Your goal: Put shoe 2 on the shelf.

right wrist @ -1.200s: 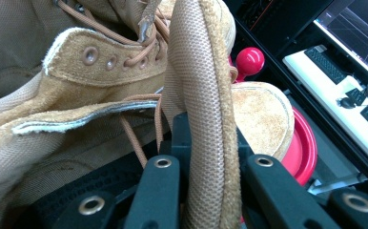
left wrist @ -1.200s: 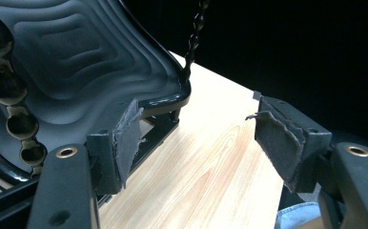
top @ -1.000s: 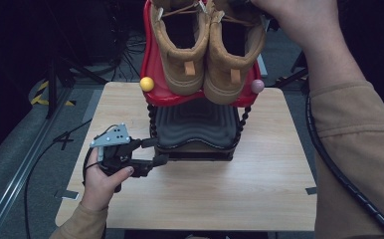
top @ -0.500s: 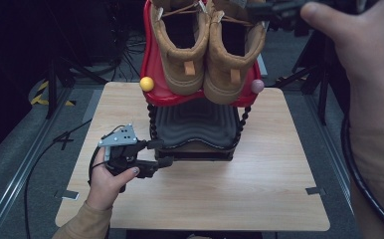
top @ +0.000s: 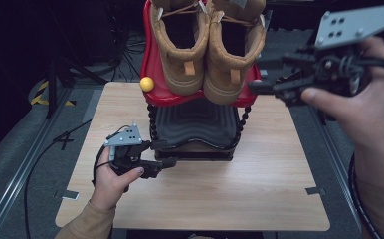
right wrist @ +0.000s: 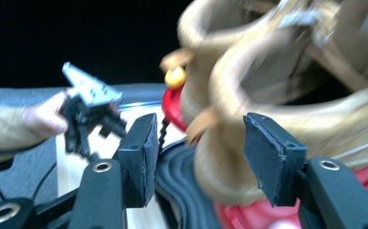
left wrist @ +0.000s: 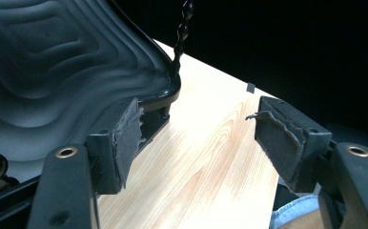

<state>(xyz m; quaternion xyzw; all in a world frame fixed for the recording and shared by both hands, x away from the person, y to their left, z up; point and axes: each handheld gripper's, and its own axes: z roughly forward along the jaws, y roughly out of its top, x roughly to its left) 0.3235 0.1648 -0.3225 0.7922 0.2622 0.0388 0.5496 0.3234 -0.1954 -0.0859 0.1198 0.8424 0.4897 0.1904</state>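
Two tan boots, the left one [top: 182, 45] and the right one [top: 232, 50], stand heels toward me on a red upper tray [top: 152, 64]. Below it is a black ribbed tray [top: 195, 124]. My left gripper [top: 162, 155] rests open at that black tray's front left corner [left wrist: 53, 62], with bare table between its pads [left wrist: 125, 138]. My right gripper [top: 257, 74] hangs in the air to the right of the right boot and points left at its heel. Its jaws have just been opening, and the boot heel [right wrist: 220, 157] lies beyond them, unpinched.
A yellow ball [top: 146, 83] caps the rack's left post. Black beaded posts [top: 152, 124] join the two trays. The wooden table [top: 259, 189] has free surface in front of and beside the rack. Cables and dark floor surround the table.
My right hand came down and to the right from above the boots, and its gripper now points at the right boot from the side. The left gripper stayed at the black tray's corner.
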